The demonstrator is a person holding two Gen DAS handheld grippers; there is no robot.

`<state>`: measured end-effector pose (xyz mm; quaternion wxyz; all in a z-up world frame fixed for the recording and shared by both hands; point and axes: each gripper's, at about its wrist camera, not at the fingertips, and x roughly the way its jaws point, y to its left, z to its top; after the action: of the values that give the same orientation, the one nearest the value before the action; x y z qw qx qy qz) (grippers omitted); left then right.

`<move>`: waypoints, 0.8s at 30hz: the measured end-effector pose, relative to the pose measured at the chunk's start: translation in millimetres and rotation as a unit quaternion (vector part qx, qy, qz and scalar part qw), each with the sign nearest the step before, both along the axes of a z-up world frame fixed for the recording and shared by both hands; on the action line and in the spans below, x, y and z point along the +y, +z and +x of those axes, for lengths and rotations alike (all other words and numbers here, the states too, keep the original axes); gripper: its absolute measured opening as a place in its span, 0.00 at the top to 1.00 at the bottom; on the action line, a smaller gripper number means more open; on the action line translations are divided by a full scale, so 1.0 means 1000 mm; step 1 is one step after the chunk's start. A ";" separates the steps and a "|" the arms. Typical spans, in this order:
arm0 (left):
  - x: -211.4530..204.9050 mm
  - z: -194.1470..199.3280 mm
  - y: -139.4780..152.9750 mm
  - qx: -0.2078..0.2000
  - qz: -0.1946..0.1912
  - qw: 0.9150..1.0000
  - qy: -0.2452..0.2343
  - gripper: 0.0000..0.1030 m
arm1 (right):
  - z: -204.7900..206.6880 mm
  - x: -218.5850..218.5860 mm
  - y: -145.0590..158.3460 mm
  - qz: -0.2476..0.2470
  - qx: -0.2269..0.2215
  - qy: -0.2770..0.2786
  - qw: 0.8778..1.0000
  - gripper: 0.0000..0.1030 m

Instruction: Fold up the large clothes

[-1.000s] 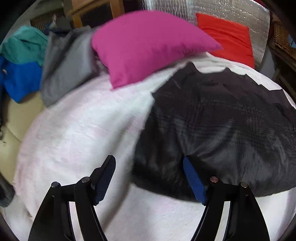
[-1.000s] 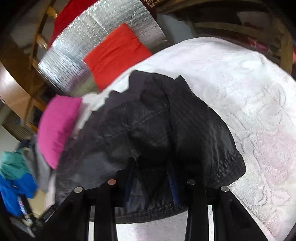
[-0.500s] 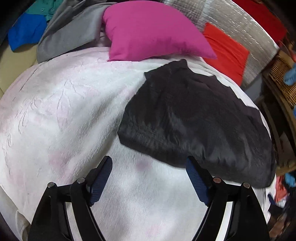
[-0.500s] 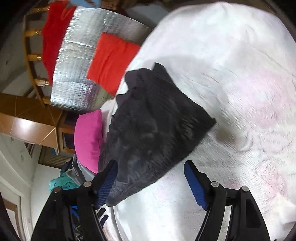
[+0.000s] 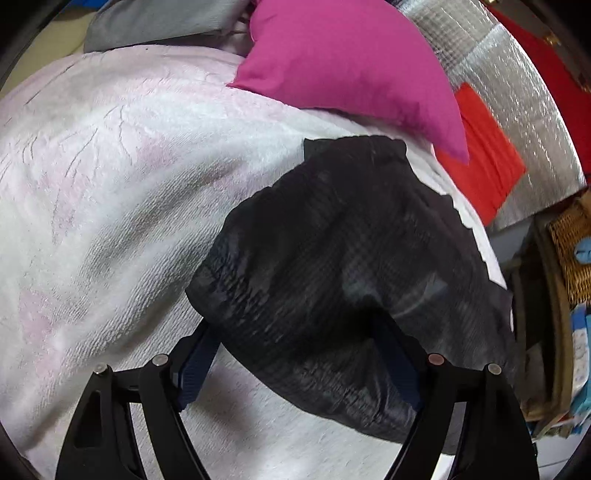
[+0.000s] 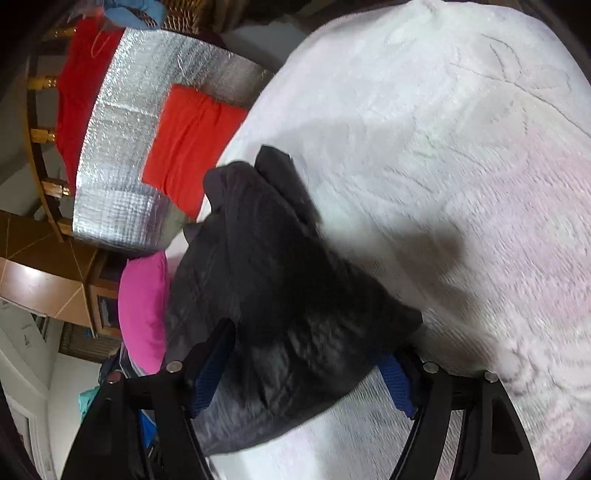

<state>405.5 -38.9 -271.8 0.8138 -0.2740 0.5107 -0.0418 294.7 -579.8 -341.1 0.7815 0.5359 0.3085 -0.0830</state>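
Observation:
A black quilted garment lies folded in a compact heap on the white fleece blanket. My left gripper is open, its blue-padded fingers standing wide on either side of the garment's near edge, and the cloth overlaps both fingertips. In the right wrist view the same garment runs away from me over the blanket. My right gripper is open too, with a near corner of the garment lying loose between its pads. Neither pair of pads presses on the cloth.
A magenta pillow rests on the blanket just behind the garment, and a red cushion leans on a silver foil mat. Grey clothes are piled at the back left. A wicker basket stands off the right edge.
The right gripper, shut on the garment's edge a second ago, has opened and let it go. Both grippers have rolled and sunk closer, so that they now straddle the garment's edge.

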 end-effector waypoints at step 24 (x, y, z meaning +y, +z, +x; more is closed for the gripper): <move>-0.035 -0.066 0.082 -0.224 0.338 0.913 -0.045 0.24 | -0.068 -0.040 0.047 -0.135 0.033 -0.049 0.989 0.25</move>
<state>339.5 -74.0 -189.5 0.9480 0.0569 0.3109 0.0364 227.0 -619.4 -293.6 0.8314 0.4366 0.2932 -0.1796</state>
